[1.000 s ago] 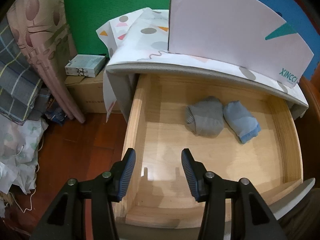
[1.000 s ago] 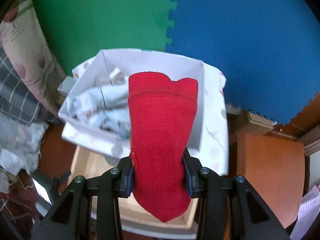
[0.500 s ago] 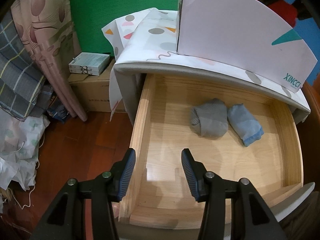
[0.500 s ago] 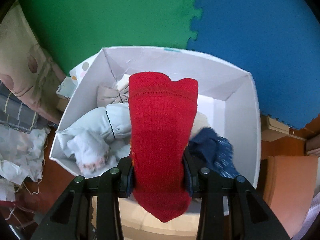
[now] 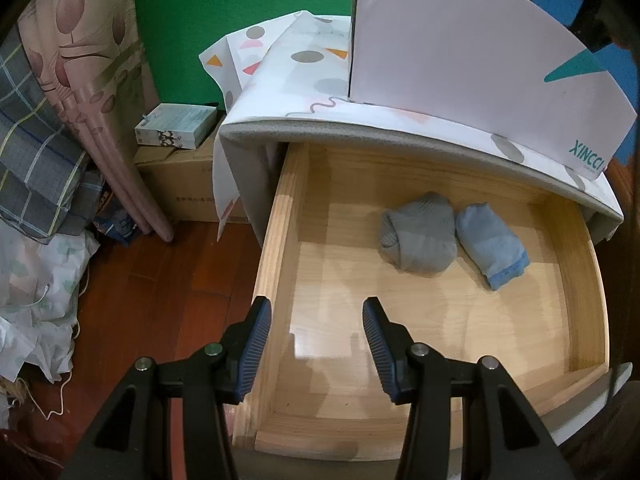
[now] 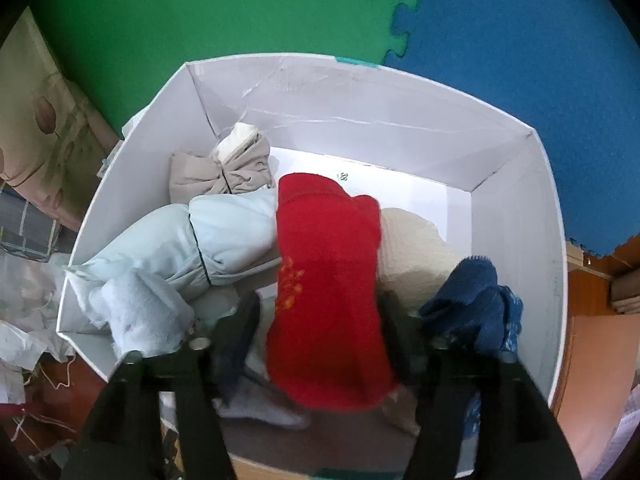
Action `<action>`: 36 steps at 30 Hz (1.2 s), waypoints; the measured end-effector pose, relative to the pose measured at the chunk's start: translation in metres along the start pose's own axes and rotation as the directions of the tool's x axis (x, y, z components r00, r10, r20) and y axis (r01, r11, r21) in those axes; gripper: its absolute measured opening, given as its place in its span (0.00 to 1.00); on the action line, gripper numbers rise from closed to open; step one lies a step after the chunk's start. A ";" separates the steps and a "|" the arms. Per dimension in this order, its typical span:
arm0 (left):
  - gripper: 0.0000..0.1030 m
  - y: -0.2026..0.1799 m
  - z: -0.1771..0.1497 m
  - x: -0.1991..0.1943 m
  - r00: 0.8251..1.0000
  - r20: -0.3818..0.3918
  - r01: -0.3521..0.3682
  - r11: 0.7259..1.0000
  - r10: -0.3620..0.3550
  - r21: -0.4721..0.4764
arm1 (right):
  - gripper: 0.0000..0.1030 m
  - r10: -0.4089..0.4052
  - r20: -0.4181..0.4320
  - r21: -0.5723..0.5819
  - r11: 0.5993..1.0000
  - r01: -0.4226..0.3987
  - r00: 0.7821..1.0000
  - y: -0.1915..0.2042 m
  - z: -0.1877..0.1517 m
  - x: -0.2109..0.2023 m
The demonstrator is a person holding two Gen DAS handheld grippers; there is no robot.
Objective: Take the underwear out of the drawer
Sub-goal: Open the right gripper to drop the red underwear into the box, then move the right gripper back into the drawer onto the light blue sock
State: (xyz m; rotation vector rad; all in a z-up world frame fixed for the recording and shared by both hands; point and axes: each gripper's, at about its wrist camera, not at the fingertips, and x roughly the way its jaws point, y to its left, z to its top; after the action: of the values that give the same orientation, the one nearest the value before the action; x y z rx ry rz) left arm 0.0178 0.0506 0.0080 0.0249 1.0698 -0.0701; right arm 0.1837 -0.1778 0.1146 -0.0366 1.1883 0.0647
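Underwear, 2 rolled pieces in the wooden drawer (image 5: pixel 276 240): a grey roll (image 5: pixel 420 238) and a light blue roll (image 5: pixel 490 250), touching side by side near the drawer's back wall, under the edge of the patterned cloth (image 5: pixel 288 80) that covers the cabinet above.

Left tool (image 5: pixel 316 342): empty, jaws apart, hanging over the drawer's front left corner, well apart from both rolls.

Red piece (image 6: pixel 328 292): over the white box (image 6: pixel 516 208), between the fingers of the right tool (image 6: pixel 320 330). That tool's jaws are opening, and gaps show between the blurred fingers and the red cloth.

White box, standing on the patterned cloth above the drawer: inside, left of the red piece, a pale blue bundle (image 6: pixel 188 244), a beige bundle (image 6: pixel 228 172) behind it and a white fuzzy piece (image 6: pixel 140 316) at the front; right of the red piece, a cream piece (image 6: pixel 416 252) and a dark blue piece (image 6: pixel 476 300).

Green and blue foam mats (image 6: pixel 224 12) stand behind the box.
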 end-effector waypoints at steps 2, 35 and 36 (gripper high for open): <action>0.47 -0.001 -0.001 0.002 1.000 -0.007 -0.004 1.000 0.004 0.005 | 0.60 0.005 0.018 0.000 1.000 -0.005 1.000 -0.003 -0.004 -0.013; 0.47 -0.008 -0.004 0.009 0.999 -0.043 -0.031 0.999 0.033 0.041 | 0.66 0.084 -0.114 0.040 0.996 -0.080 0.990 -0.035 -0.193 0.061; 0.47 -0.008 -0.004 0.009 0.999 -0.043 -0.029 0.999 0.031 0.040 | 0.66 0.081 -0.106 0.043 0.996 -0.076 0.991 -0.034 -0.192 0.068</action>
State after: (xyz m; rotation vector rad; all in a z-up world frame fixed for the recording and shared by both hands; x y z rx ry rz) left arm 0.0184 0.0427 -0.0020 0.0780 1.1113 -0.0637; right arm 0.0339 -0.2216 -0.0198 0.0414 1.2980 0.1098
